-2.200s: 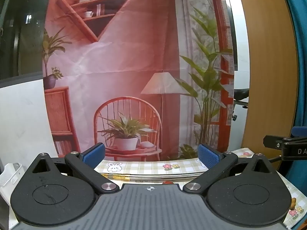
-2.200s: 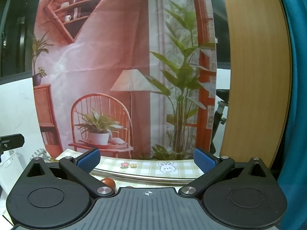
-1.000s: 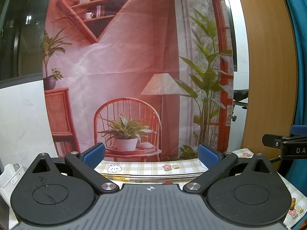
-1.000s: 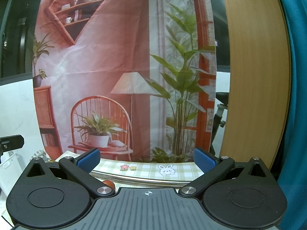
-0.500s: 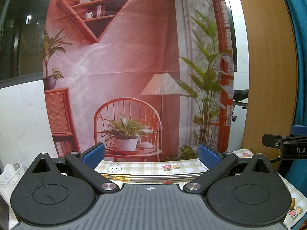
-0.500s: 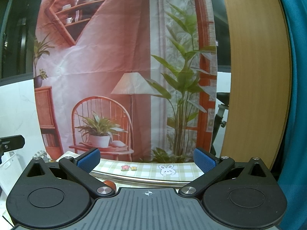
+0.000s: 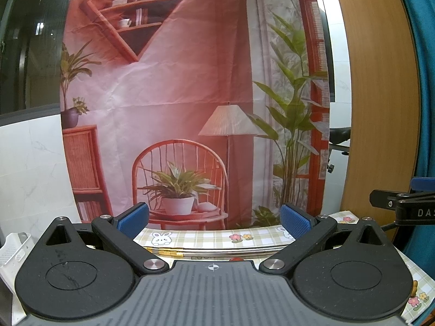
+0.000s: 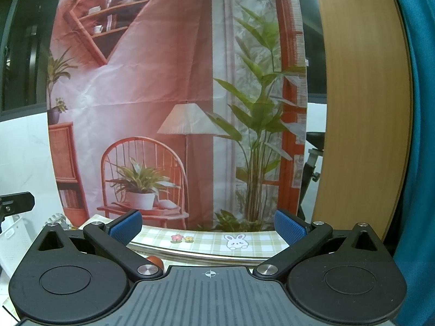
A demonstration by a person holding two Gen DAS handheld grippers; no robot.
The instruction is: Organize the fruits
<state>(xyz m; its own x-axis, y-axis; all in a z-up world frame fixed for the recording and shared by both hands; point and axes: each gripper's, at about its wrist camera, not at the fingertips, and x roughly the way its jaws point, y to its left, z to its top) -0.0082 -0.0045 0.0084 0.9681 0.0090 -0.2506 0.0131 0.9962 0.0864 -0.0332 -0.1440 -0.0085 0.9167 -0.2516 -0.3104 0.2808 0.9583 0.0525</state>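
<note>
Both grippers are held level and look at the backdrop, so most of the table is hidden under them. My left gripper [image 7: 214, 221] is open and empty, its blue pads wide apart. A sliver of a red fruit [image 7: 235, 259] shows just above its body. My right gripper [image 8: 208, 226] is open and empty too. A red fruit [image 8: 155, 260] lies on the table by its left finger, partly hidden. The right gripper also shows at the right edge of the left wrist view [image 7: 402, 203].
A checked tablecloth with bunnies and flowers [image 7: 217, 237] covers the table. A white perforated basket [image 7: 12, 250] stands at the left. A printed backdrop [image 7: 190, 95] hangs behind the table, with a wooden panel [image 7: 380, 108] and teal cloth to the right.
Both views have tilted very slightly; otherwise nothing has moved and both grippers stay open.
</note>
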